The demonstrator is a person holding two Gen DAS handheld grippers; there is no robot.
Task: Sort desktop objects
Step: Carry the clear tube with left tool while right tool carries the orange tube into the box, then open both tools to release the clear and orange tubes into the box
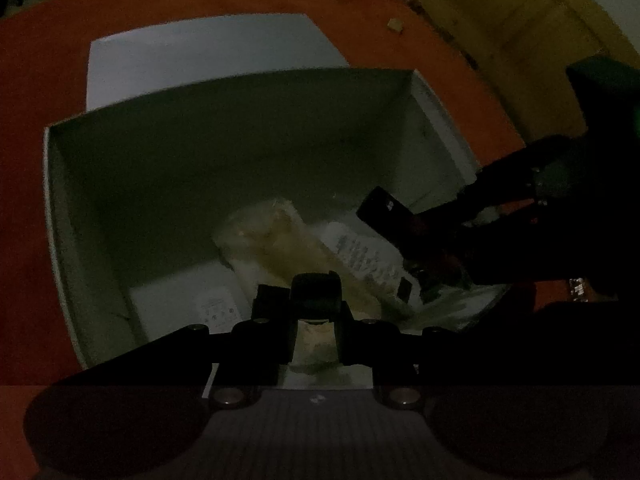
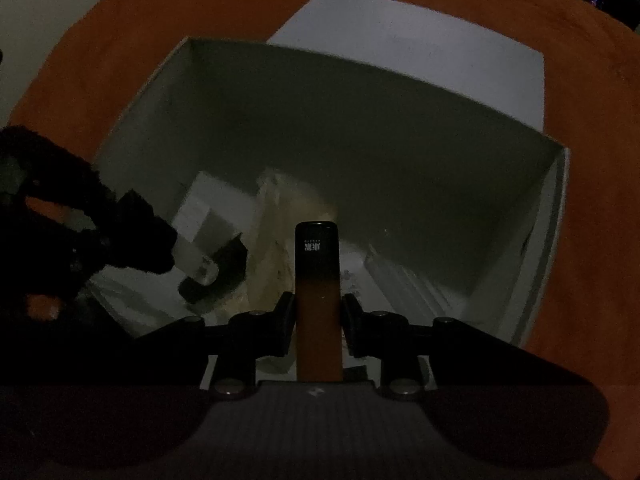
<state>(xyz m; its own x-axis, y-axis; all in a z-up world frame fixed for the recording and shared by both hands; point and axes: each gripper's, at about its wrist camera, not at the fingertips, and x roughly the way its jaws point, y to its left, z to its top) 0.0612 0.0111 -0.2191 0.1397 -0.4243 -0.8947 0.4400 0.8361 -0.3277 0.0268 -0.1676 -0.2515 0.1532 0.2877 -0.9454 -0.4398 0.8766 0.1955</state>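
Over the open white box [image 2: 400, 128] on the orange desk, the right gripper [image 2: 318, 312] pinches a black-and-orange stick [image 2: 318, 280], best lowered before release; the left gripper [image 1: 316, 320] clasps a dark-capped item [image 1: 316, 292].

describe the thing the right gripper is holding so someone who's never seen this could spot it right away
Find the open white box on the orange table. Over its inside, the right gripper grips a slim upright stick. Unlike the pale packets lying in the box, it is orange below with a black top bearing small white print.
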